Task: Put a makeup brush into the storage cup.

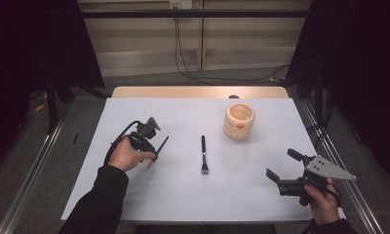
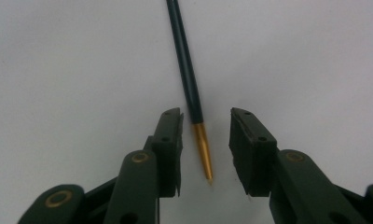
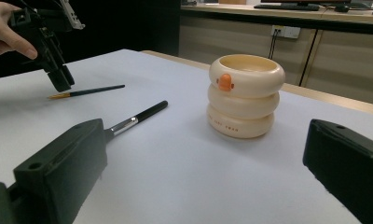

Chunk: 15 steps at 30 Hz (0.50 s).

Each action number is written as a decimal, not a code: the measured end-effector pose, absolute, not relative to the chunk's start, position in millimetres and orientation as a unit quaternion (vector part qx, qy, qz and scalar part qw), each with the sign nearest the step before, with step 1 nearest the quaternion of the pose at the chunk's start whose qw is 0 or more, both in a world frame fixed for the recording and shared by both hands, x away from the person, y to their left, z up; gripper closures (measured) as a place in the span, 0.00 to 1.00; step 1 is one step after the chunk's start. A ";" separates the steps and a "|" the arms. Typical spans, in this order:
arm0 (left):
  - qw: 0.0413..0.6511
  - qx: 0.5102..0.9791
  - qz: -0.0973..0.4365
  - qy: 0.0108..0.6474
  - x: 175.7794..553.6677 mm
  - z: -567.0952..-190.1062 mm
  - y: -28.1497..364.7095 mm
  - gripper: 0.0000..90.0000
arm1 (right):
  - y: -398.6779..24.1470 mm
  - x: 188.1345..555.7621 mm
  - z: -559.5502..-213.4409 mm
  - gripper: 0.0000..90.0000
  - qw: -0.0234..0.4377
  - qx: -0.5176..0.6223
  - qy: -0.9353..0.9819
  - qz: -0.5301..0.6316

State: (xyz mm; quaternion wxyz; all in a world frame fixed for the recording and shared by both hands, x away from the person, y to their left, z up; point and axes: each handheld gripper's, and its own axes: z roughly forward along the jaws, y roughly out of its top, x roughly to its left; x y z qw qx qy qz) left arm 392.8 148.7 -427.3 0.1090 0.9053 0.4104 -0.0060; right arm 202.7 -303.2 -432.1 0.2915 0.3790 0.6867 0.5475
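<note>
Thin dark-handled brush with a gold tapered end (image 2: 194, 105) lies flat on the white table sheet (image 1: 183, 195), left-centre, well apart from the other items. In the left gripper view its gold tip sits right between the jaws of the left gripper (image 2: 205, 147), dark shaft running away up the frame.

Left jaws are partly closed around the gold end but there is visible white table on both sides of it, so no pad contact yet; the near pad looks just beside it, the far one further off. Not a grip. The high view puts the same gripper (image 1: 155, 157) angled down over that end of the brush.

Read: step in hand is the pick of this thin brush, at the closing stage. Next move needs the jaws to finish closing square on the ferrule or lower shaft. Tip is narrow and tapered, so it may squirt out or roll; gripping a bit further up on the dark shaft looks safer. Pads also need to be low enough to catch a thing lying flat on the sheet.

Second brush, black handle with silver ferrule and flat head (image 1: 203, 155), lies mid-table, untouched. Cream stacked-ring ceramic holder with an orange duck bill (image 1: 239, 122) stands upright beyond it, probable drop target.

Right gripper (image 1: 281, 165) hangs near the table's right edge, jaws wide apart, nothing between them.
</note>
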 end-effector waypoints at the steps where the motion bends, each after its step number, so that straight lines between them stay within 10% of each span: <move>1: 0.109 0.904 -0.006 0.412 392.7 -428.0 148.3 0.76 | -303.3 202.8 -432.1 0.00 0.293 0.380 0.686 0.547; 15: 0.085 0.911 -0.006 0.403 394.0 -442.8 141.9 0.86 | -303.1 202.4 -432.0 0.00 0.291 0.381 0.686 0.548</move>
